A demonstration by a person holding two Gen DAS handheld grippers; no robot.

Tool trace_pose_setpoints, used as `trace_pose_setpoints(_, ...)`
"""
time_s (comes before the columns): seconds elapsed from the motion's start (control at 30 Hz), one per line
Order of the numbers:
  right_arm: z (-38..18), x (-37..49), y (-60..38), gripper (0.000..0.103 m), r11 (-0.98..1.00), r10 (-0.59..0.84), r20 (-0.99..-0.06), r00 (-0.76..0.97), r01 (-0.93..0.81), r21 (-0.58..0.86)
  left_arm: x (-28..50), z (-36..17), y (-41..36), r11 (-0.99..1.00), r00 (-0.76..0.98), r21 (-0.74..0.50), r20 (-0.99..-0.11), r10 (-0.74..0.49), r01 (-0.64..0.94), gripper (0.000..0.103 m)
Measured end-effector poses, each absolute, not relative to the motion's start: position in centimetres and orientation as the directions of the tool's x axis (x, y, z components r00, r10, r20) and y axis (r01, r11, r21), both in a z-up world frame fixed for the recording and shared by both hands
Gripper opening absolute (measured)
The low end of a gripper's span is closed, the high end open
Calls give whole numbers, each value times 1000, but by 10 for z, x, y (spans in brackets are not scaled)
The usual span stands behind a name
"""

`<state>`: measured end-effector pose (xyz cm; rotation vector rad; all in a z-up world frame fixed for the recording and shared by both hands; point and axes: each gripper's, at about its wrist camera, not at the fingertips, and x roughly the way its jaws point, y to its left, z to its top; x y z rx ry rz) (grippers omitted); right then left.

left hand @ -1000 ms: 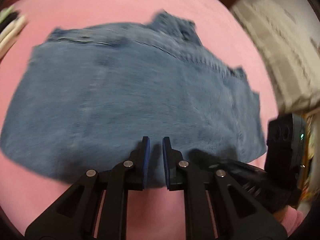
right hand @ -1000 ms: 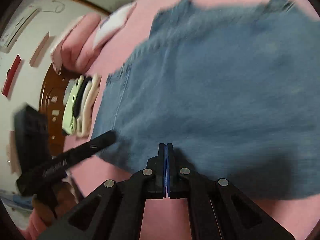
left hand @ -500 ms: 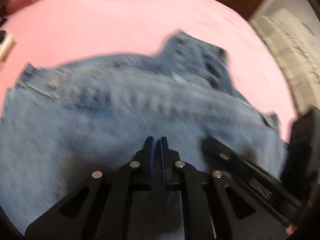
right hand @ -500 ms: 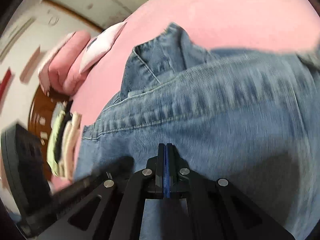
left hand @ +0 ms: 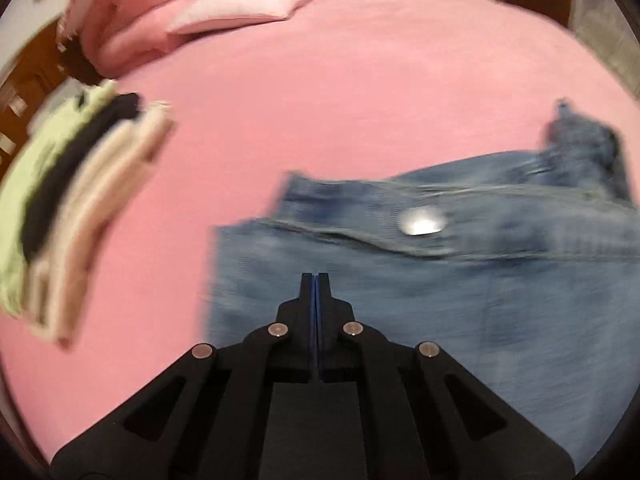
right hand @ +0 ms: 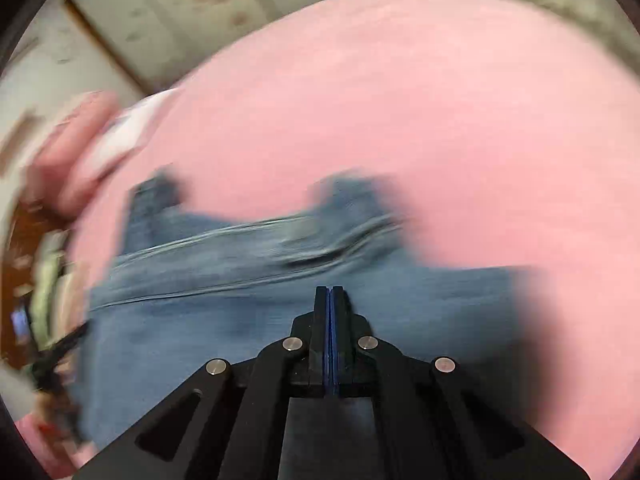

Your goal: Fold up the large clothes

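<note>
A blue denim garment [left hand: 460,320] lies on the pink bed sheet [left hand: 340,92], with a metal button [left hand: 422,224] near its far seam. My left gripper [left hand: 315,278] is shut, its tips at a folded denim edge near the garment's left side. In the right wrist view the same denim garment [right hand: 240,312] spreads under my right gripper [right hand: 330,290]. That gripper is shut too, on the denim layer whose far edge runs just beyond its tips. Both views are motion-blurred, and the pinched cloth is hidden between the pads.
A stack of folded clothes [left hand: 68,216] in green, black and beige sits at the left on the sheet. Pink pillows [left hand: 168,16] lie at the bed's head. A wooden headboard and patterned wall [right hand: 180,12] stand beyond the bed.
The left gripper went from open at the garment's near edge to shut. Both grippers then swept forward over the denim, so the far seam and button now sit close to the tips.
</note>
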<state>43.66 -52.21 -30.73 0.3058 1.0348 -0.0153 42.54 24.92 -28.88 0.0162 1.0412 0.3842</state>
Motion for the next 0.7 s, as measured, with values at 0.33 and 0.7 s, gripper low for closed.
trace_pose_setpoints(0.33,-293,425,-552,0,952,-74,-863,501,292,88,425,-280,268,918,418,129,-861,291,-375,1)
trace_pose_setpoints(0.7,-294,323,-519,0,972,-47,-895,443,228,61,325,-282,268,905,400,-85,-911,98,-416,1)
